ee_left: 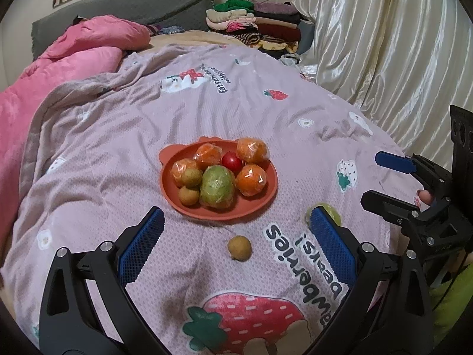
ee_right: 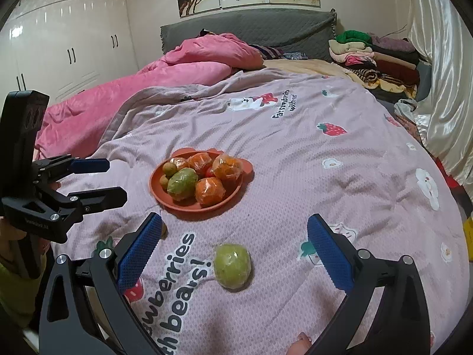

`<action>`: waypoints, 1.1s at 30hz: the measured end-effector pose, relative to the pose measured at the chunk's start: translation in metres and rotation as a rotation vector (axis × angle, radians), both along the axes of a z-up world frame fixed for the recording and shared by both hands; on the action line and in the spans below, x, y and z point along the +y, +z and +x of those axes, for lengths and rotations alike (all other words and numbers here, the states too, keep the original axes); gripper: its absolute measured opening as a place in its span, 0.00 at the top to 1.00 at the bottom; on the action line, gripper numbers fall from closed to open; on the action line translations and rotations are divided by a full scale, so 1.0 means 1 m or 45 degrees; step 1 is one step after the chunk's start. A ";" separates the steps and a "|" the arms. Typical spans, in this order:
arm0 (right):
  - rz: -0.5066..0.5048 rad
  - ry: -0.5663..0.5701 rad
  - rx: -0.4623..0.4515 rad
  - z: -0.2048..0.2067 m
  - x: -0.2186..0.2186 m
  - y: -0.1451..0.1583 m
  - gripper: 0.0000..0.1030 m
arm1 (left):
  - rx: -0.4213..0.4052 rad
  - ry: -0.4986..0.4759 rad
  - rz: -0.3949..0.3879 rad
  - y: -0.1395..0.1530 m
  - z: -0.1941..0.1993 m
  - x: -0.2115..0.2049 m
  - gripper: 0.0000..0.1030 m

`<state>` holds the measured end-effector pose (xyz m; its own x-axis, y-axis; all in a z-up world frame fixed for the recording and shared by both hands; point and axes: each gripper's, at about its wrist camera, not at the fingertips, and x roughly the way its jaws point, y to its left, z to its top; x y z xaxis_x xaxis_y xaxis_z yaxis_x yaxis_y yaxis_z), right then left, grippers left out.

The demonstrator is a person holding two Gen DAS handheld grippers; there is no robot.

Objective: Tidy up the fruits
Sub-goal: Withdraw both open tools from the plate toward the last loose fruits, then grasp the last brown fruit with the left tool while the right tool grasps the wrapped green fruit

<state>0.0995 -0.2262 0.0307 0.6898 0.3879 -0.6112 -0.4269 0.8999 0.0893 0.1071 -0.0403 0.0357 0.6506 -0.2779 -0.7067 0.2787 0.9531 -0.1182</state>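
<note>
An orange plate (ee_left: pixel 218 213) (ee_right: pixel 177 202) sits mid-bed, holding several wrapped oranges, a red tomato (ee_left: pixel 232 161), a wrapped green fruit (ee_left: pixel 216 188) and two small brown fruits. One small brown fruit (ee_left: pixel 239 248) lies loose on the blanket in front of the plate, between the fingers of my open left gripper (ee_left: pixel 236 216) (ee_right: pixel 113 180). A second wrapped green fruit (ee_right: pixel 232 265) (ee_left: pixel 332 211) lies on the blanket to the right, between the fingers of my open right gripper (ee_right: pixel 235 220) (ee_left: pixel 372 177). Neither gripper touches any fruit.
The bed is covered by a lilac strawberry-print blanket (ee_left: pixel 266 112). A pink quilt (ee_left: pixel 74 68) is bunched at the far left, folded clothes (ee_left: pixel 254 26) are stacked at the far right, a shiny curtain (ee_left: pixel 384 44) hangs on the right, and a white wardrobe (ee_right: pixel 68 44) stands left.
</note>
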 end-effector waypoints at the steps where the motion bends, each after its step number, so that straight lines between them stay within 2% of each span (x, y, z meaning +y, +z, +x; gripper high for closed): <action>1: -0.005 -0.004 0.000 -0.001 0.000 -0.001 0.05 | 0.003 0.002 0.004 -0.001 -0.001 0.000 0.10; 9: -0.013 0.007 0.035 -0.008 0.001 -0.013 0.05 | 0.039 0.002 0.008 -0.012 -0.003 -0.001 0.10; 15: -0.075 0.021 0.062 -0.012 0.010 -0.029 0.05 | 0.083 -0.012 0.014 -0.026 -0.003 -0.002 0.10; 26: -0.086 0.007 0.177 0.005 0.012 -0.069 0.07 | 0.157 -0.029 0.006 -0.052 0.001 -0.006 0.10; 27: -0.088 0.005 0.185 0.007 0.012 -0.073 0.13 | 0.159 -0.032 0.005 -0.053 0.002 -0.007 0.10; 28: -0.088 0.005 0.188 0.008 0.013 -0.075 0.23 | 0.162 -0.036 0.004 -0.054 0.002 -0.008 0.10; 30: -0.083 0.010 0.208 0.013 0.015 -0.079 0.34 | 0.167 -0.042 0.000 -0.057 0.002 -0.009 0.10; 31: -0.080 0.014 0.214 0.015 0.016 -0.082 0.46 | 0.173 -0.044 -0.001 -0.059 0.003 -0.009 0.10; 33: -0.073 0.022 0.230 0.018 0.017 -0.086 0.59 | 0.180 -0.044 -0.001 -0.062 0.004 -0.010 0.12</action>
